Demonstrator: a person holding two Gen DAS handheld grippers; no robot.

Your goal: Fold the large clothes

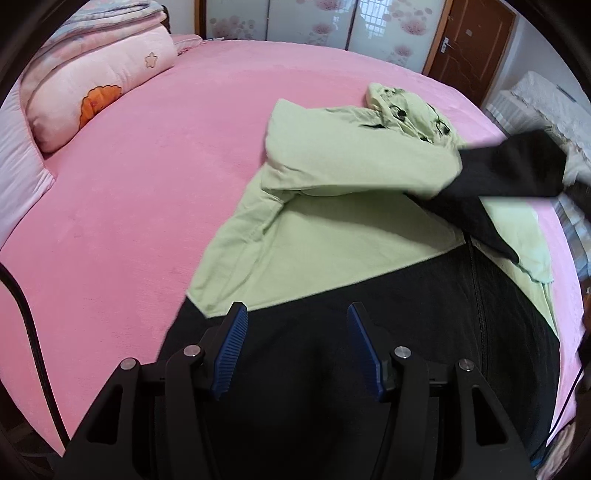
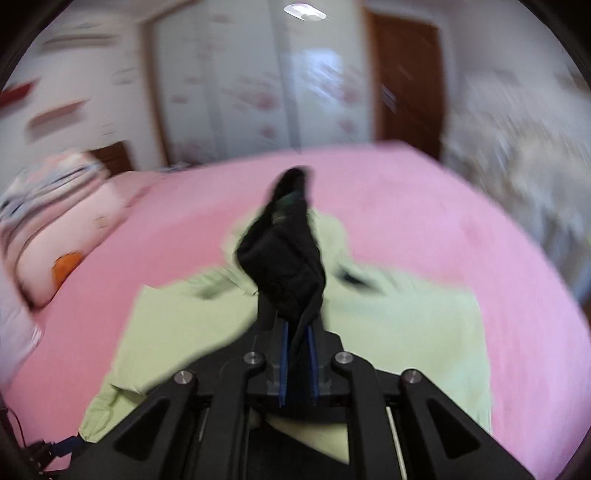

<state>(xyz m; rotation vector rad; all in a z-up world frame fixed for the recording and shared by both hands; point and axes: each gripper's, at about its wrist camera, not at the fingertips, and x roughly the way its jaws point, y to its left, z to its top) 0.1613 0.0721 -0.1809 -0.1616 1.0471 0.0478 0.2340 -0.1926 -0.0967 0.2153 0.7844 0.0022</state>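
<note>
right hand-held gripper (image 2: 297,332) blurred, clamping black cuff (image 2: 284,258), hem cropped

A pink bed (image 1: 147,184) with a pillow (image 1: 92,99) faces floral sliding wardrobe doors (image 1: 306,22) and a brown door (image 1: 472,48).

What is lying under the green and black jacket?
The jacket lies on the pink bedsheet. Whether anything else is beneath it cannot be seen; the cloth covers it.

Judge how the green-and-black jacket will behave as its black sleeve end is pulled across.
Probably floppy: the black sleeve end droops from the right tongs. The jacket looks light, creasing softly on the pink bed. Likely it drags rather than slides, so folds may shift.
</note>
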